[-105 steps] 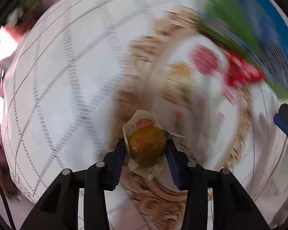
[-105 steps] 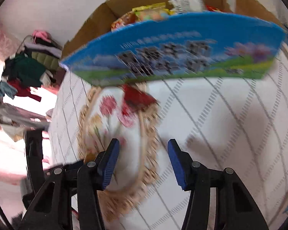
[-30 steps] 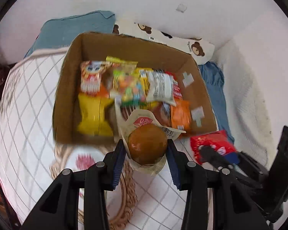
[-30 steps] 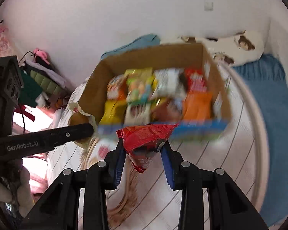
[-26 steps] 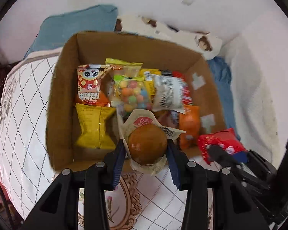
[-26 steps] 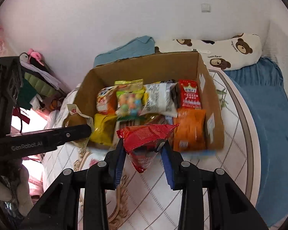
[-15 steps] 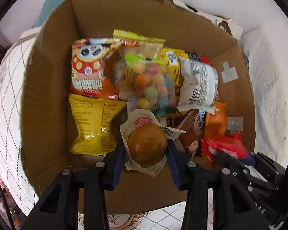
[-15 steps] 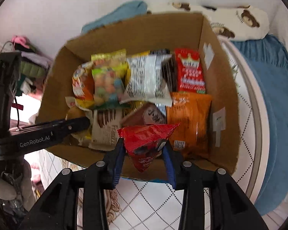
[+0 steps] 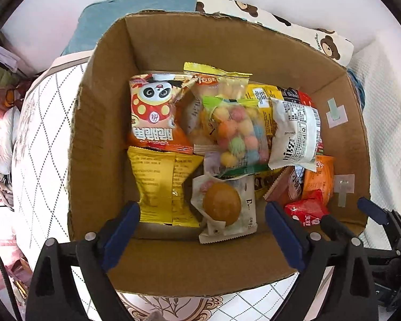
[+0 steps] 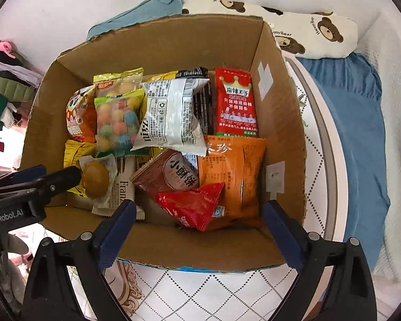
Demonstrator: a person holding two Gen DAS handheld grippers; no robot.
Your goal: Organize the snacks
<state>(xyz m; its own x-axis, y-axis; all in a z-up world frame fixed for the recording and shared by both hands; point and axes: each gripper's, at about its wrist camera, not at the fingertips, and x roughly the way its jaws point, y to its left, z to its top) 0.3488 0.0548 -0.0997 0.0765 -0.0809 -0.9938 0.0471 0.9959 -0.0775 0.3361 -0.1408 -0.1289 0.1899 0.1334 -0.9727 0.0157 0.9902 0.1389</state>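
A: Which step is being shown?

B: The release. Both grippers are hanging over the cardboard box. The left gripper is opening its jaws, spread wide, and the wrapped bun is lying below and between them, untouched, on the box floor against the yellow packet. The right gripper is opening likewise; the red triangular packet is resting free beneath it, leaning on the orange packet.

A: What is the next move calling for?

B: Probably lifting both grippers straight up, clear of the near box wall, then looking for any snack outside the box; none is showing here.

A: What is crowding the work?

B: The panda packet, the bag of coloured balls, the white packet and the tall red packet are filling the far half. The two grippers are working close together, so they risk knocking each other. A bear-print pillow is lying behind the box.
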